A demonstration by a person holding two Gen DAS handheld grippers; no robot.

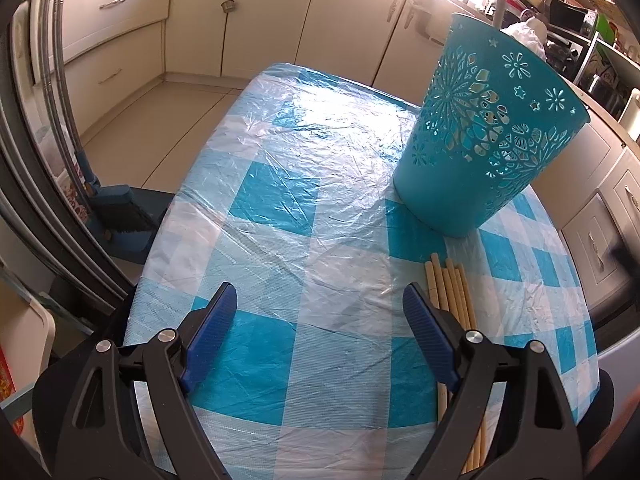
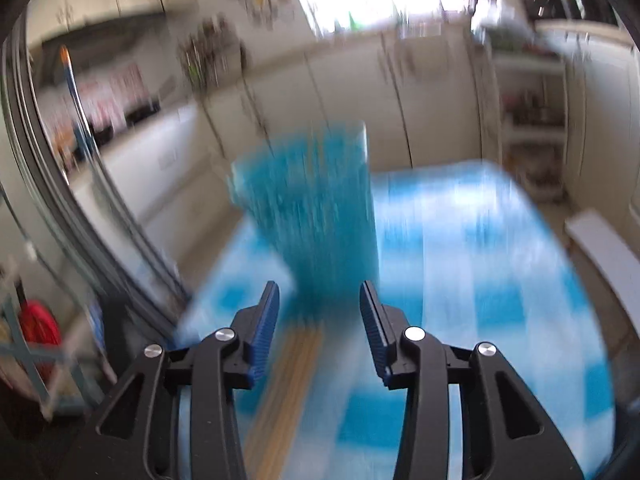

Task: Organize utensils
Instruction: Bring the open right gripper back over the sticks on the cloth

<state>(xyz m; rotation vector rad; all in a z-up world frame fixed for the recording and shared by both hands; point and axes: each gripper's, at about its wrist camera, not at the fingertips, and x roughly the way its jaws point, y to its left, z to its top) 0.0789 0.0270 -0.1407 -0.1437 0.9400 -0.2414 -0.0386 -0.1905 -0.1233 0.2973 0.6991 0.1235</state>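
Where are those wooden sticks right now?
The wooden sticks lie in a bundle on the checked tablecloth, just in front of the teal basket, at the lower right of the left wrist view, beside that gripper's right finger.

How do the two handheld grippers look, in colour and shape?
Both look alike. The left gripper and the right gripper each have two black plastic arms with long triangular cut-outs and round silver pivot bolts. The jaws carry flat blue pads with a fine ribbed texture. No cables, markings or sleeves are visible in either view.
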